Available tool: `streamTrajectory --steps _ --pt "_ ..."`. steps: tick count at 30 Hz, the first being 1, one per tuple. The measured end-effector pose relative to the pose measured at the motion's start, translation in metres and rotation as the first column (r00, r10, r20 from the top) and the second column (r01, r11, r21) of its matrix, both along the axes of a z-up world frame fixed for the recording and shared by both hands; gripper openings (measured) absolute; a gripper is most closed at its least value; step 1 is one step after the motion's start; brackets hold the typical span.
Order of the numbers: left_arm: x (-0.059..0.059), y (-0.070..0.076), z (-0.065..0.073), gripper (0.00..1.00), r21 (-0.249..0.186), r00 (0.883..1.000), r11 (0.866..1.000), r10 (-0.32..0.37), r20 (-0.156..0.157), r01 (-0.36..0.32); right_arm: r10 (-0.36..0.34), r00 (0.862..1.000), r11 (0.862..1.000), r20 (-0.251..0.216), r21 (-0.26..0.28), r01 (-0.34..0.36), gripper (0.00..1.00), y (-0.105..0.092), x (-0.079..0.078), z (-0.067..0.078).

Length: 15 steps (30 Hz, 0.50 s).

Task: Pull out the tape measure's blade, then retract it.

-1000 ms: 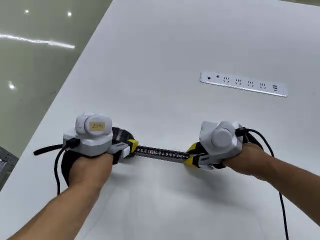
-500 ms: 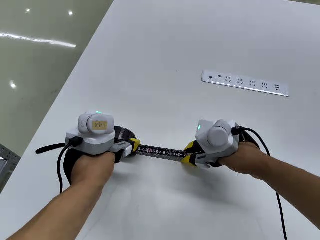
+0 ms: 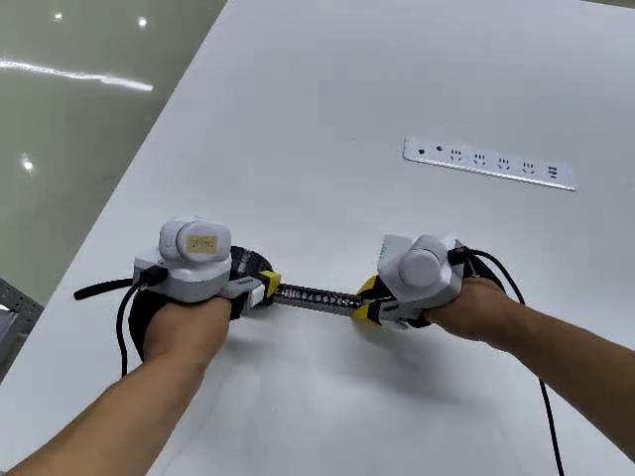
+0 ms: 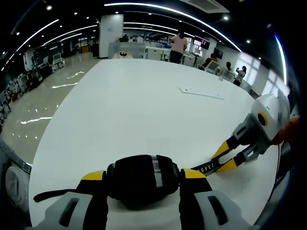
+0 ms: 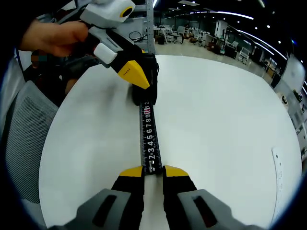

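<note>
left fingers (image 4: 93,175) clamped round case (image 4: 139,184), bottom middle | right fingers (image 5: 176,171) pinching blade (image 5: 149,136) end, bottom centre | blade stretched over counter (image 5: 216,120)

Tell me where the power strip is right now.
Head view: the power strip lies flat on the white table, upper right, beyond the right hand-held gripper pinching the blade.

Table: white worktop (image 3: 327,89), power strip (image 3: 488,164) near far right edge
Floor: glossy floor (image 3: 69,129), lamp reflections
Ceiling: curved light strips (image 4: 153,5)
Chair: grey mesh chair (image 5: 24,143)
</note>
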<state>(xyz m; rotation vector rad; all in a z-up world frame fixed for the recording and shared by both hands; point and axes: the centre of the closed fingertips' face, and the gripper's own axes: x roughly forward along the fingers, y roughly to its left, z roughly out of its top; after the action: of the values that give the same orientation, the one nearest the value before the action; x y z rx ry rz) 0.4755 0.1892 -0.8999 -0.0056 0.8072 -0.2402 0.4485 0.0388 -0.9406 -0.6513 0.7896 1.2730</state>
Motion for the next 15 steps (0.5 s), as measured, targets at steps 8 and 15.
streamTrajectory --steps 8,15 --pt "-0.001 -0.001 0.001 0.56 0.003 1.0 1.0 -0.005 0.001 0.005 -0.002 1.0 1.0 0.001 0.004 0.002 0.14 0.007 0.001 -0.001" --pt "-0.001 -0.001 0.0 0.56 0.004 1.0 1.0 -0.008 -0.001 0.008 0.004 1.0 1.0 0.005 0.003 -0.004 0.14 0.013 0.001 -0.002"
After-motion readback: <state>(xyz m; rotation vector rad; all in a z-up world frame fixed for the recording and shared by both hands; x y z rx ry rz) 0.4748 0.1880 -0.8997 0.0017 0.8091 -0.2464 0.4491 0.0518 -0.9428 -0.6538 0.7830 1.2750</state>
